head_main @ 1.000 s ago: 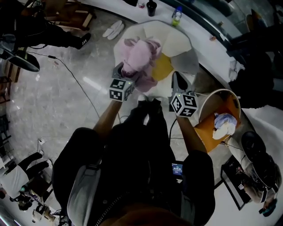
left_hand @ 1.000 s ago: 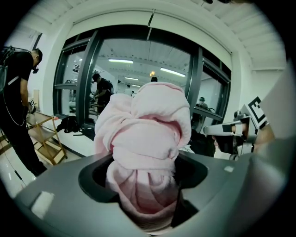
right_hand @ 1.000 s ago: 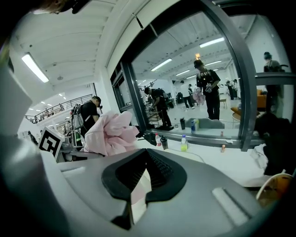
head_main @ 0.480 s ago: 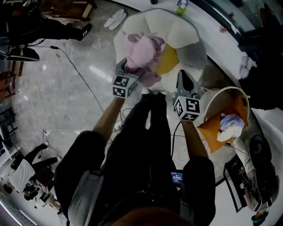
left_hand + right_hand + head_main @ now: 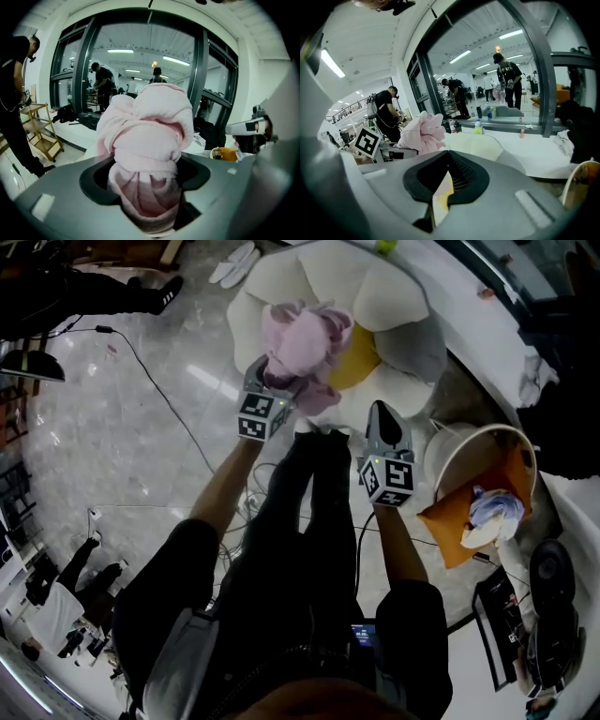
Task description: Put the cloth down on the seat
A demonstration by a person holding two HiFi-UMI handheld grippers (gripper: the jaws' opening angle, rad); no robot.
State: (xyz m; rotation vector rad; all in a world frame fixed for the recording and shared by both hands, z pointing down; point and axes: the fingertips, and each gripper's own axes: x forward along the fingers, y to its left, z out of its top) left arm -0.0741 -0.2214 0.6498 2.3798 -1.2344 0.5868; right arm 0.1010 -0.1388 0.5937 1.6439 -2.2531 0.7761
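Jaws of left gripper [image 5: 146,180] clamped on crumpled pink cloth [image 5: 150,126]. Lower part of the bundle is wedged between them; the rest bulges out above and ahead, filling mid-frame. Glazed wall [image 5: 201,70] and several people behind it.

Right gripper view: right gripper [image 5: 446,164] jaws pressed together at the tips, nothing between them. A thin slit lower down shows cream and yellow. Cloth is up-left, sitting atop the left gripper, whose black-and-white marker cube [image 5: 367,140] shows beside it. Cream edge of the white petal-shaped padded seat [image 5: 478,145] runs just right of the cloth; can't tell if they touch.

Head view: both grippers held out ahead of the person. Left one is at the seat's near-left edge, with the cloth over the seat and partly covering the yellow centre cushion [image 5: 364,360]. Right gripper is near the seat's front edge, apart from the cloth. Round white tub with orange lining [image 5: 439,448] stands on the grey polished floor [image 5: 112,427] to its right.
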